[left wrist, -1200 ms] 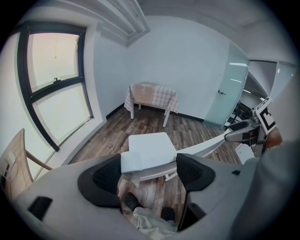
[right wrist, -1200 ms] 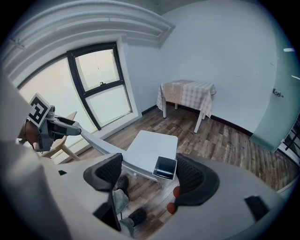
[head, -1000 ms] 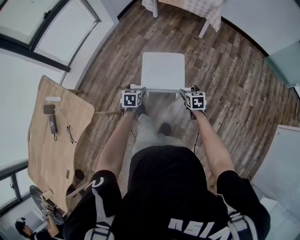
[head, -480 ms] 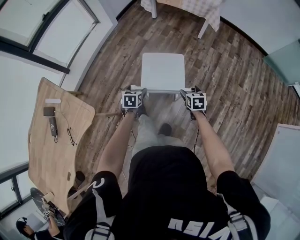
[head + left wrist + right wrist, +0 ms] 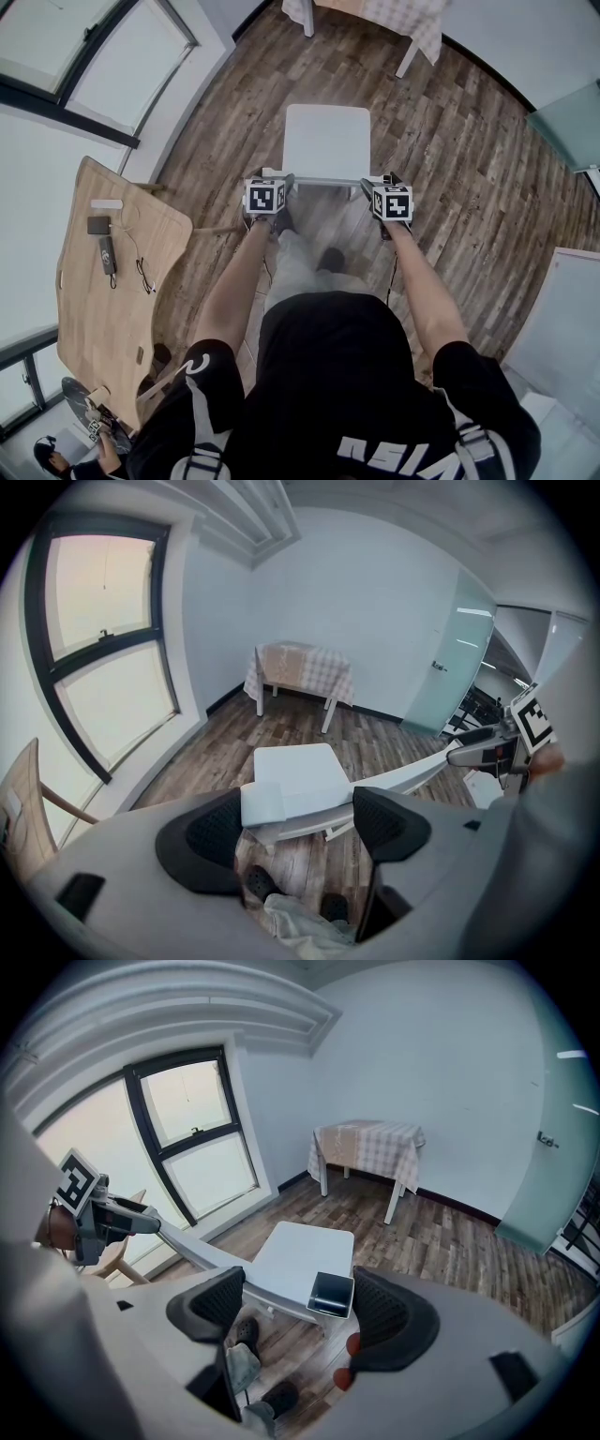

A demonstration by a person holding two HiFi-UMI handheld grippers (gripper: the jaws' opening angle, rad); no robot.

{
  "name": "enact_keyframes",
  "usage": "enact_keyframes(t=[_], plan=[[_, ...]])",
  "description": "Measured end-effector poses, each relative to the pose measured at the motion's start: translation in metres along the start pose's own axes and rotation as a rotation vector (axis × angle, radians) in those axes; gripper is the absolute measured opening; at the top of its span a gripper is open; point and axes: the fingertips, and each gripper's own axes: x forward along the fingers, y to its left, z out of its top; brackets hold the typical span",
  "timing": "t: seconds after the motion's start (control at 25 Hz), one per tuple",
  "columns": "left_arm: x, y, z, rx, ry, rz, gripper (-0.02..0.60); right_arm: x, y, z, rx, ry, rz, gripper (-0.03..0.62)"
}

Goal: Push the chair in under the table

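A white chair [image 5: 326, 141] stands on the wood floor with its back rail toward me. The cloth-covered table [image 5: 394, 19] is at the far end, a stretch of floor away from the chair. My left gripper [image 5: 279, 184] is at the rail's left end and my right gripper [image 5: 375, 185] at its right end. In the left gripper view the left gripper [image 5: 298, 822] is open, the rail's end [image 5: 264, 803] lying by its left pad. In the right gripper view the right gripper [image 5: 298, 1302] is open too, with the rail's other end [image 5: 330, 1295] by its right pad.
A wooden desk [image 5: 112, 272] with small devices and cables stands to my left by the window wall. A frosted glass door [image 5: 572, 122] is at the right and a white cabinet [image 5: 567, 319] at the lower right. My shoes [image 5: 328, 258] are just behind the chair.
Both grippers stay at the ends of the back rail and the chair keeps its place. Only the view has shifted very slightly.
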Motion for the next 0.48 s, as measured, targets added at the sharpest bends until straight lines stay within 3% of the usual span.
enact_keyframes(t=[0.48], plan=[[0.015, 0.024, 0.030, 0.030, 0.013, -0.018, 0.365, 0.020, 0.006, 0.021, 0.036, 0.010, -0.024, 0.381]])
